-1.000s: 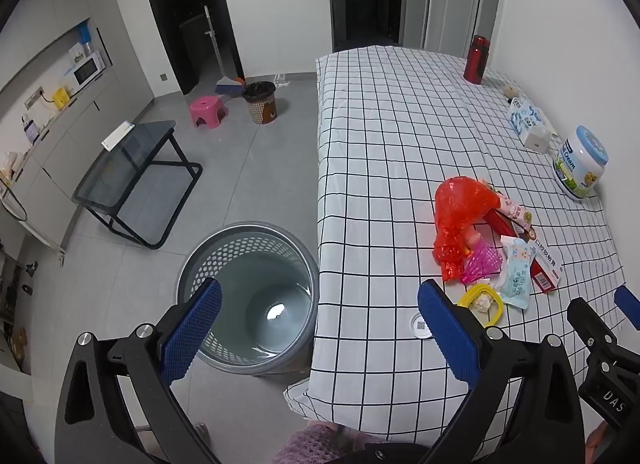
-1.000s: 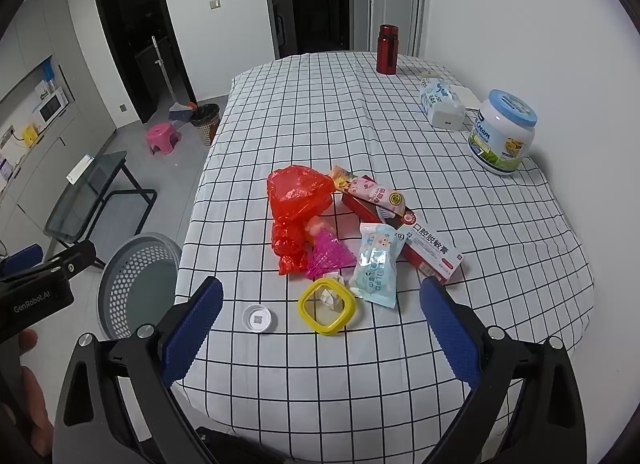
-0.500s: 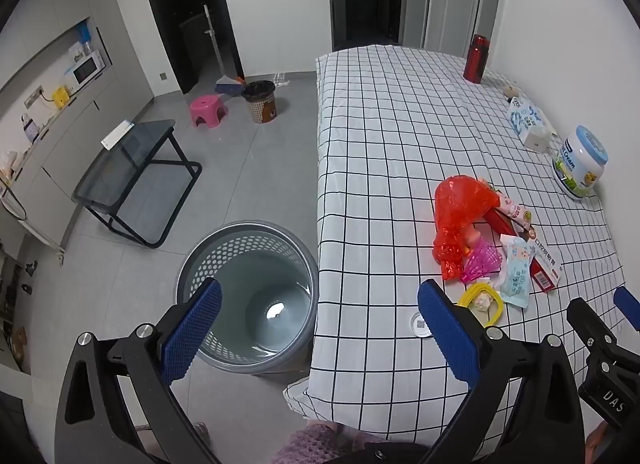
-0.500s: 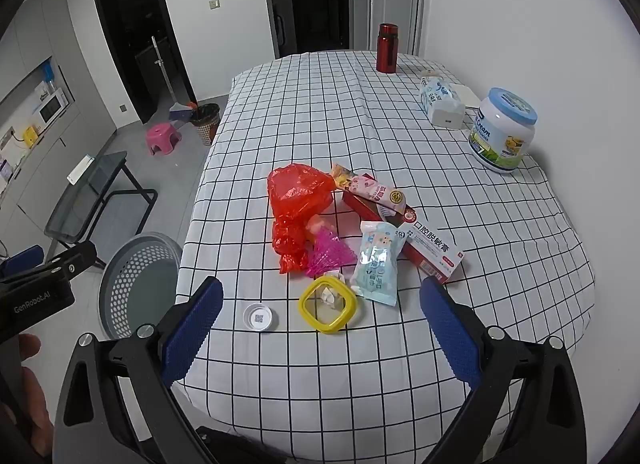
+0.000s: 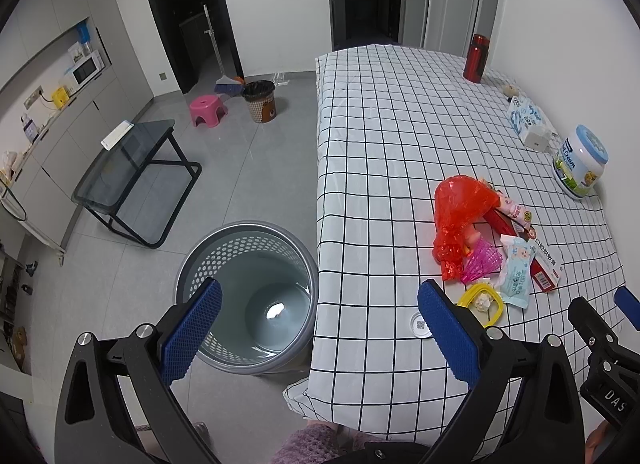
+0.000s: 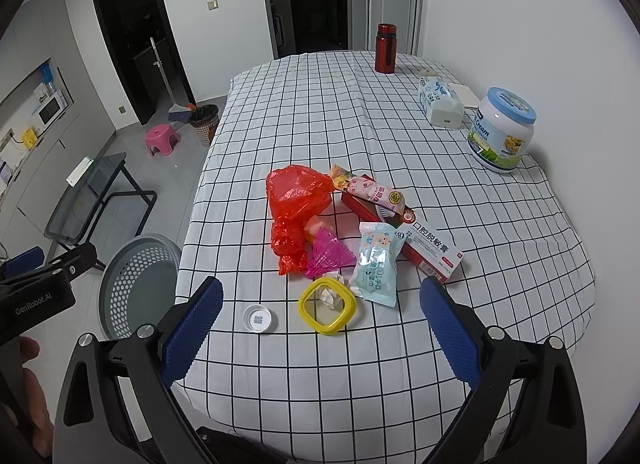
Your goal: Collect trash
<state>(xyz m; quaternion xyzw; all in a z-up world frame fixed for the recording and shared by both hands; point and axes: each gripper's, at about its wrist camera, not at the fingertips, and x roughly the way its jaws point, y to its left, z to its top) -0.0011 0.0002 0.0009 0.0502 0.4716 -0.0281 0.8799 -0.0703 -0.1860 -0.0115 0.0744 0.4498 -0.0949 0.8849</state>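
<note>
Trash lies in a cluster on the checked tablecloth: a red plastic bag, a pink mesh wrapper, a yellow ring lid, a small white cap, a light blue wipes packet, a red and white box and a pink snack wrapper. The red bag also shows in the left wrist view. A grey perforated bin stands on the floor beside the table's left edge. My left gripper is open and empty above the bin and table edge. My right gripper is open and empty, just short of the yellow lid.
On the table's far right stand a white tub with a blue lid, a tissue pack and a red flask. On the floor are a glass side table, a pink stool and a small brown bin.
The right gripper has edged slightly forward toward the trash cluster. The left gripper has barely moved. Both stay open.
</note>
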